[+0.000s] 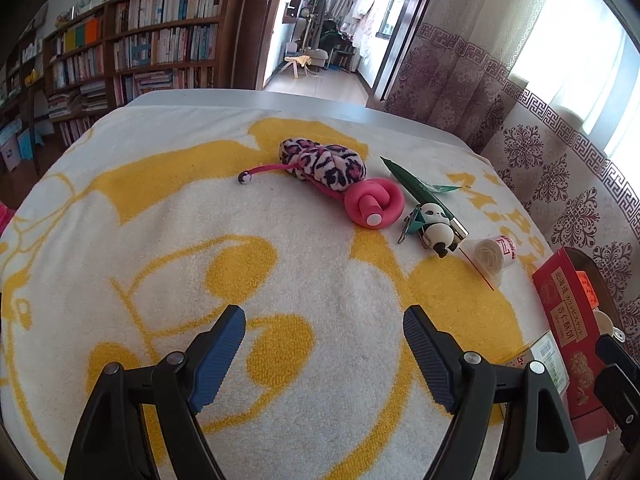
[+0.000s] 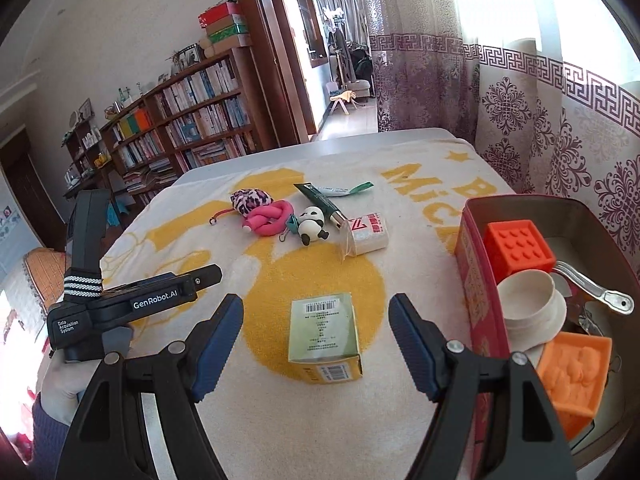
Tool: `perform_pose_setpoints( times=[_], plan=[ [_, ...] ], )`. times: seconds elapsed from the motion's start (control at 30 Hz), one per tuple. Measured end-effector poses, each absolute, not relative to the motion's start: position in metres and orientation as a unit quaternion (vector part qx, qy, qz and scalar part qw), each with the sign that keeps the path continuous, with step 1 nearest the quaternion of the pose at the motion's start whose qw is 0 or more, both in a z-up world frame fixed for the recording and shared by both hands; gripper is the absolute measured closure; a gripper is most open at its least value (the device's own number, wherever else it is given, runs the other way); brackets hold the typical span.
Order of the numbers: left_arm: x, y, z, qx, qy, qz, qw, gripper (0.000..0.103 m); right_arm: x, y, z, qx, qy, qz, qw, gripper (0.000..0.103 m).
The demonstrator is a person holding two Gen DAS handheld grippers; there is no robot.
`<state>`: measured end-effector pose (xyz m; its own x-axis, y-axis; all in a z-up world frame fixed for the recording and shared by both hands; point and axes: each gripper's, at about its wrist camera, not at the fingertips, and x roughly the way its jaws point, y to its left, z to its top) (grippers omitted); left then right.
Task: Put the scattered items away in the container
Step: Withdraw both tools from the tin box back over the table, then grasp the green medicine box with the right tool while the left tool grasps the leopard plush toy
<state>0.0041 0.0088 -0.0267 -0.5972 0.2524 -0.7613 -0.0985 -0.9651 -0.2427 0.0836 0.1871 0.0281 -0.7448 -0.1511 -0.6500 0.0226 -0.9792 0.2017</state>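
Right wrist view: red tin (image 2: 476, 280) at right edge already held several items; small box (image 2: 324, 334), panda figure (image 2: 311, 225), pink toy (image 2: 267, 218) remained out. Both grippers' jaws released, empty.

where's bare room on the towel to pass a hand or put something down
Free: the wide towel stretch left of the pink toy, and the patch between the small box and the left gripper. Crowded: the cluster around the panda, and inside the tin.
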Motion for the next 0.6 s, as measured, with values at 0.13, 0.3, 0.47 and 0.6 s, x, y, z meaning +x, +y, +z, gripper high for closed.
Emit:
perform_pose_setpoints(
  times=[0.13, 0.3, 0.47, 0.6],
  plan=[
    [0.005, 0.007, -0.027, -0.440, -0.095, 0.888, 0.100, 0.020, 0.076, 0.174, 0.015, 0.374, -0.070, -0.923, 0.054, 0.024],
    [0.006, 0.009, -0.028, -0.441, -0.095, 0.886, 0.102, 0.020, 0.073, 0.173, -0.005, 0.393, -0.064, -0.916, 0.038, 0.025],
    [0.007, 0.012, -0.028, -0.439, -0.089, 0.888, 0.105, 0.020, 0.065, 0.175, -0.013, 0.398, -0.059, -0.915, 0.033, 0.033],
    [0.003, 0.008, -0.035, -0.448, -0.094, 0.884, 0.095, 0.020, 0.059, 0.176, -0.020, 0.407, -0.071, -0.910, 0.043, 0.055]
  ],
)
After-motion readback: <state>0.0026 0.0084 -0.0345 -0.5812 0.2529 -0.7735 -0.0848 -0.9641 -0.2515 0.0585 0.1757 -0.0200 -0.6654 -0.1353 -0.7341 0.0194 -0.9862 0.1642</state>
